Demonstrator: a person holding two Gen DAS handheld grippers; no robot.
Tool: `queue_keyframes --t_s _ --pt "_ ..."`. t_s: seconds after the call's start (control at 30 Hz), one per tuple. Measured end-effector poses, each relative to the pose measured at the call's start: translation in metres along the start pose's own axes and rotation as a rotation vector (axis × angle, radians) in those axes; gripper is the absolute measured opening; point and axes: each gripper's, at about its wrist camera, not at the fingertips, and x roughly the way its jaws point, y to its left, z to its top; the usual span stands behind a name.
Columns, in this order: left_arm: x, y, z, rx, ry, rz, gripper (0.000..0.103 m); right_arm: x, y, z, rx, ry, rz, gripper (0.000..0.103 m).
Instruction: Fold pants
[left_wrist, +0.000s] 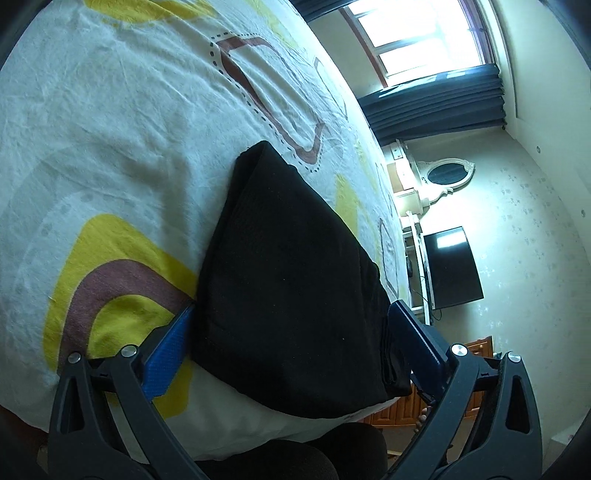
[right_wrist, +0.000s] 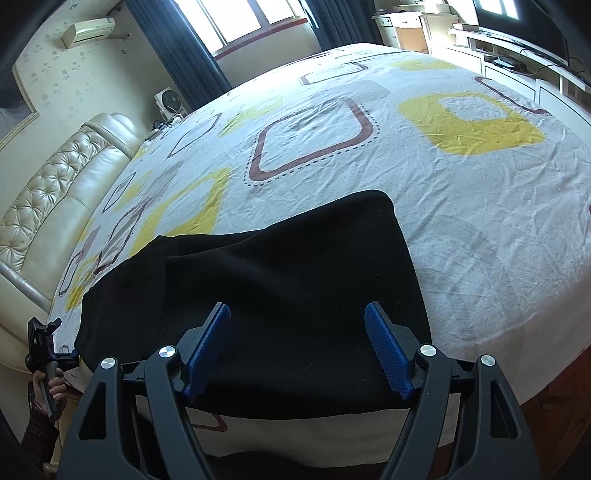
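The black pants (right_wrist: 266, 295) lie folded in a flat stack on the patterned bed sheet (right_wrist: 461, 229), near the bed's front edge. My right gripper (right_wrist: 299, 347) is open and hovers over the near part of the stack. In the left wrist view the pants (left_wrist: 291, 288) show end-on. My left gripper (left_wrist: 291, 343) is open, its blue fingers (left_wrist: 168, 350) on either side of the stack's end. The left gripper also shows in the right wrist view (right_wrist: 44, 339), at the stack's left end.
A cream padded headboard (right_wrist: 55, 192) runs along the left. A TV (left_wrist: 452, 267) on a white stand and a wooden floor lie beyond the bed's edge. Dark curtains (left_wrist: 436, 107) hang by the window. A small fan (right_wrist: 166, 101) stands near the headboard.
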Motion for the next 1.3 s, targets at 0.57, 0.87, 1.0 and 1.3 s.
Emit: queue_keyframes --t_s 0.57,0.87,1.0,1.3 --pt "0.017 -0.04 0.004 0.07 0.019 0.107 0.019 -0.011 0.0 0.003 0.004 -0.064 -0.026 0.074" --pt "0.021 -0.135 -0.012 0.321 -0.044 0.096 0.019 -0.017 -0.007 0.006 0.054 -0.095 -0.014 0.074" --pt "0.047 -0.187 -0.033 0.418 -0.03 0.052 0.019 -0.017 -0.005 0.006 0.056 -0.097 -0.004 0.074" --pt "0.16 -0.282 -0.105 0.597 0.188 -0.06 0.011 -0.015 -0.005 0.006 0.078 -0.088 0.023 0.074"
